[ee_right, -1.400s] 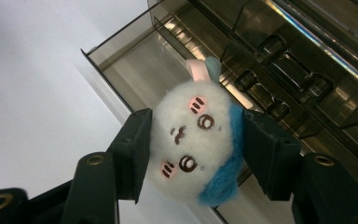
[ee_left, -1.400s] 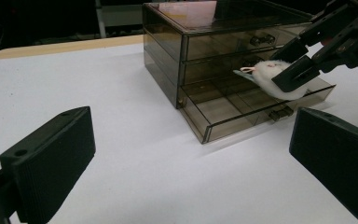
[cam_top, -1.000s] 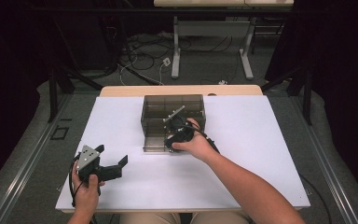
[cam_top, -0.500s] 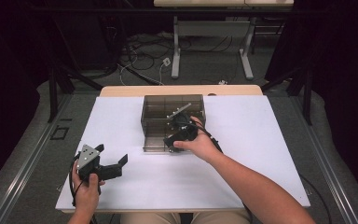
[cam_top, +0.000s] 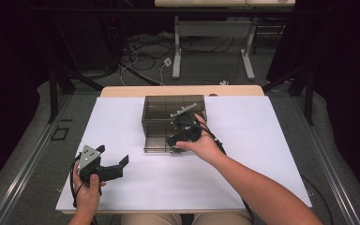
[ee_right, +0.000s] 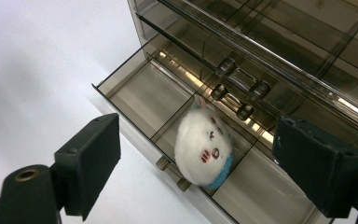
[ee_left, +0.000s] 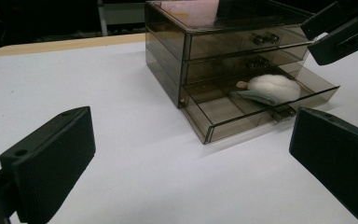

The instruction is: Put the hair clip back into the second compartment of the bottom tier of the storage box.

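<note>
With my right claw (ee_right: 196, 161) just spreading above the drawer (ee_right: 144, 100), the white plush toy (ee_right: 203, 147) lies released; soft, light, best pinched across its middle.

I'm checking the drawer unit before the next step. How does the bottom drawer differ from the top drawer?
The bottom drawer is pulled out; the top drawer is pushed in. The bottom drawer holds a white plush toy in its middle compartment; the top drawer looks empty. Both are smoky clear plastic with a small front handle.
</note>
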### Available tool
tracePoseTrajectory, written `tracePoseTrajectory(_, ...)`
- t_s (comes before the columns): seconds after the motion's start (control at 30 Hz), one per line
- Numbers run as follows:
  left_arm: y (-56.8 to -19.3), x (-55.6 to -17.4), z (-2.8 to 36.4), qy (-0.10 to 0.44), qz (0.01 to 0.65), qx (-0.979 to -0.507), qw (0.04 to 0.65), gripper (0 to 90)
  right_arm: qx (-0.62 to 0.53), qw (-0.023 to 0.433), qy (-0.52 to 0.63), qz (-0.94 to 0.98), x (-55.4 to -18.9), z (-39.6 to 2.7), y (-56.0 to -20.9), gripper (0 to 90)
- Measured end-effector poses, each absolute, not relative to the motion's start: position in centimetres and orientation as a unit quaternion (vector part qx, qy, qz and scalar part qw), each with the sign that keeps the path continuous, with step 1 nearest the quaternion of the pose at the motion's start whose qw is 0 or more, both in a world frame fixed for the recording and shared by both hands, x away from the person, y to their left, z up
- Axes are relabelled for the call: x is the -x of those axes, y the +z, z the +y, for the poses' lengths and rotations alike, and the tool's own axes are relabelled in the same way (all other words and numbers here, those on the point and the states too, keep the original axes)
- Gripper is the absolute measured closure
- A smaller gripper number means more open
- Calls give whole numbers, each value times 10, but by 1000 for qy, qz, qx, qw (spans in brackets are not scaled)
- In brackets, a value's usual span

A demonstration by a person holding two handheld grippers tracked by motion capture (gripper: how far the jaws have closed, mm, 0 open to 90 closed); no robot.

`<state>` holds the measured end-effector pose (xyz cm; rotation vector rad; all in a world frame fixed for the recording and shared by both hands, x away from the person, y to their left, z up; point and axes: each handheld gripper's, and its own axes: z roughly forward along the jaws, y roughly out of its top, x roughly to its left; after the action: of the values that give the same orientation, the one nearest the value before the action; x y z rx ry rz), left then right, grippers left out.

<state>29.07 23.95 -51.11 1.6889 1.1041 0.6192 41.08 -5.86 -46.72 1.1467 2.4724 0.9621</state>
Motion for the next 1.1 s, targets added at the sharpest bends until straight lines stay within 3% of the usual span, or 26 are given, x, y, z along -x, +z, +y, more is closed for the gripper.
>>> tracePoseTrajectory(0.5, -511, -291, 237, 254, 448, -701, 494, 4, -413, 135, 333, 837, -400, -74, -462, 146)
tracePoseTrajectory(0.93, -511, -289, 238, 255, 452, -699, 493, 4, -418, 127, 337, 834, -397, -84, -460, 3)
tracePoseTrajectory(1.1, -511, -289, 238, 255, 452, -699, 492, 4, -415, 133, 336, 835, -394, -86, -458, 0)
